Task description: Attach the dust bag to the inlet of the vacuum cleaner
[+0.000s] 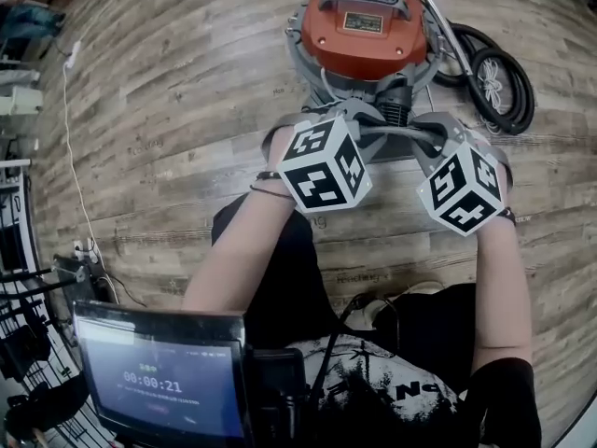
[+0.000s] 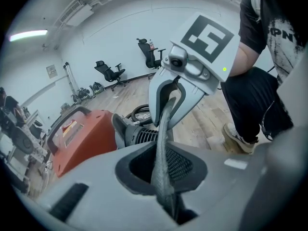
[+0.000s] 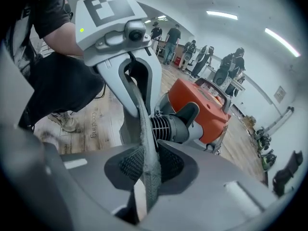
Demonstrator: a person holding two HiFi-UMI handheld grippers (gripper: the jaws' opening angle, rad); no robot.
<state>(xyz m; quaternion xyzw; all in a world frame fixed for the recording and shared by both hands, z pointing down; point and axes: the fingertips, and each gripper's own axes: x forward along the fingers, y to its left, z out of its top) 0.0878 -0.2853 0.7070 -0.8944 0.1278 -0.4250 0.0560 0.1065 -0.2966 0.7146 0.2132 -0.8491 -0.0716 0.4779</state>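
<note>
Pinching the grey fabric edge of the dust bag [image 2: 162,129] between the nearly closed jaws of the left gripper [image 2: 161,170], with the mesh pads pressed against the cloth on both sides. Clamping the opposite edge of the same bag in the right gripper [image 3: 147,170], likewise narrowed to a slit filled by fabric. Holding the bag as a thin band spanning from one gripper to the other, low over the wooden floor [image 1: 168,110] and just in front of the black ribbed inlet [image 3: 166,128] of the orange vacuum cleaner [image 1: 364,21]. Facing each other across that band, as seen in both gripper views. Pointing obliquely downward toward the machine in the head view, with marker cubes uppermost. Leaving undecided whether bag and inlet touch. Flanked, to the right of the vacuum cleaner, by a coiled black hose [image 1: 494,77] lying on the floor. Bordered at the lower left of the head view by a lit screen [image 1: 159,376]. Backed, far off in the gripper views, by office chairs [image 2: 109,72] and standing people [image 3: 202,52].
</note>
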